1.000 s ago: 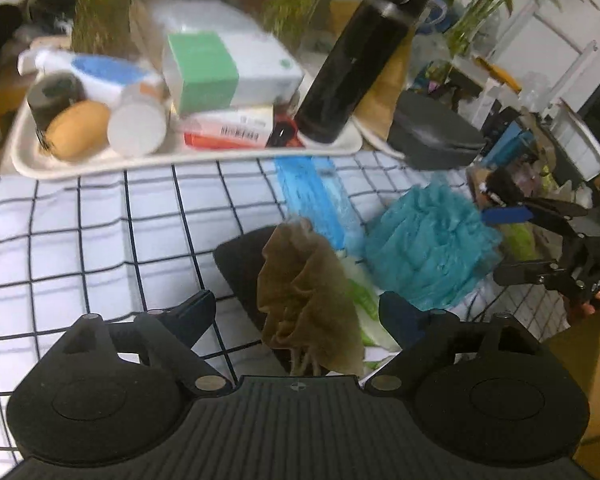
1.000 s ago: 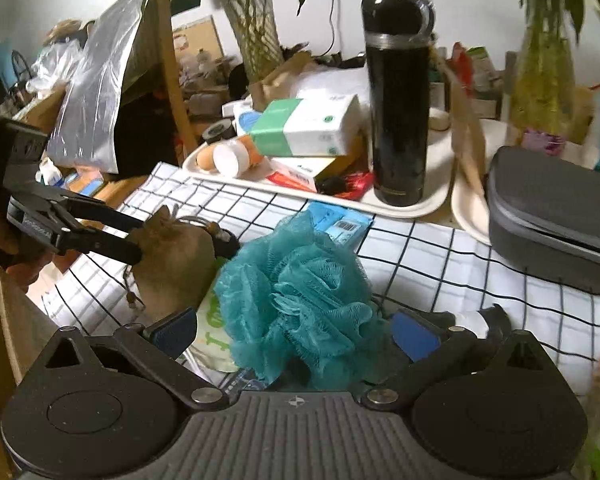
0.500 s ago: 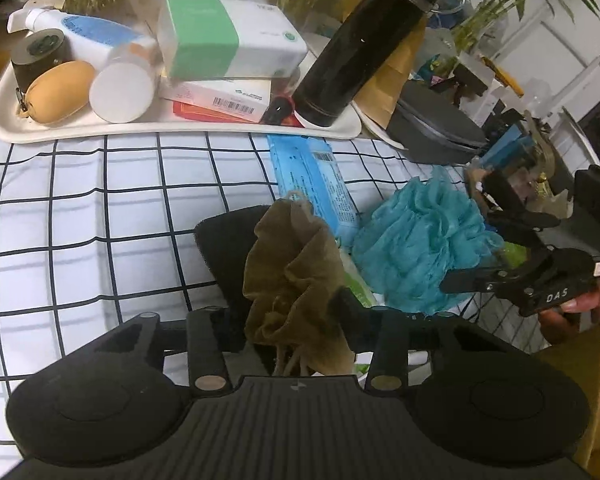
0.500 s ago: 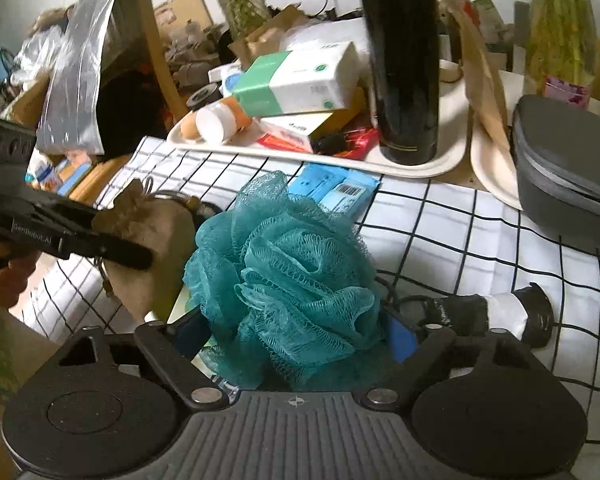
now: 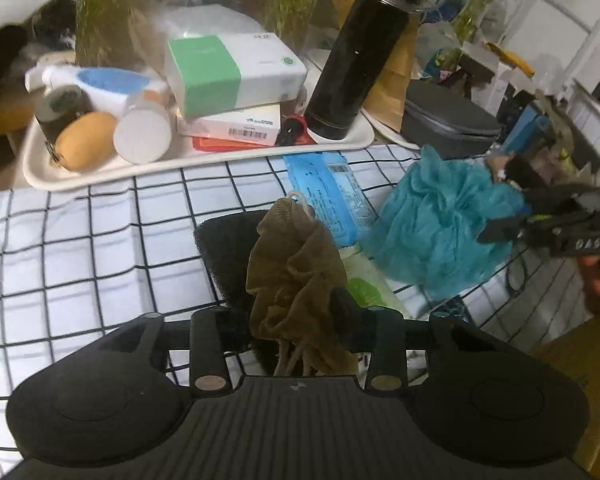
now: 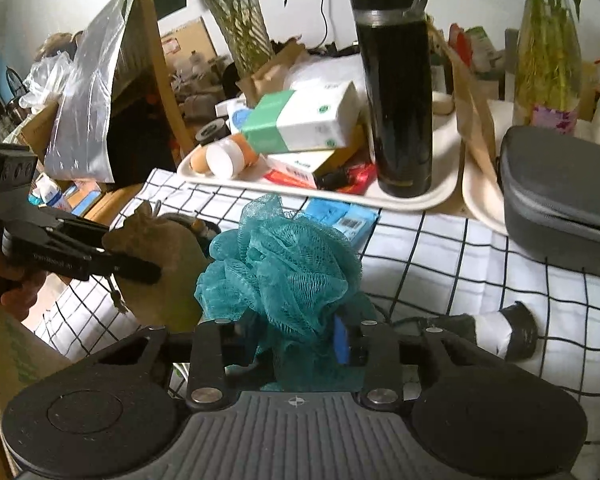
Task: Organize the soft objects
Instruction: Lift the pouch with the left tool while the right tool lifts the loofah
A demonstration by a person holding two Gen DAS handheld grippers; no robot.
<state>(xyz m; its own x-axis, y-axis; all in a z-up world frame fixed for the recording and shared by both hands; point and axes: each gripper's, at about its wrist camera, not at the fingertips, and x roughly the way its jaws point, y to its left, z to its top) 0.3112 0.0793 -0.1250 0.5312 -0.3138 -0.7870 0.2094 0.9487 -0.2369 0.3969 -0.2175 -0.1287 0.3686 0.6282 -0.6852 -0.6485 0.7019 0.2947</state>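
Note:
My left gripper (image 5: 296,316) is shut on a brown drawstring pouch (image 5: 296,268) and holds it above the checked tablecloth (image 5: 80,248). My right gripper (image 6: 296,336) is shut on a teal mesh bath pouf (image 6: 284,264). The pouf also shows at the right of the left wrist view (image 5: 440,220). The pouch shows at the left of the right wrist view (image 6: 160,264), held in the left gripper. A black sponge (image 5: 228,248) lies on the cloth under the pouch.
A white tray (image 5: 204,152) at the back holds a black flask (image 5: 360,52), boxes and jars. A blue packet (image 5: 328,200) and a green packet (image 5: 364,288) lie on the cloth. A grey case (image 6: 560,196) sits at the right. Cardboard boxes (image 5: 588,368) stand at the table's edge.
Both grippers have closed: the left on the brown pouch, the right on the teal pouf. Both objects are now lifted off the cloth.

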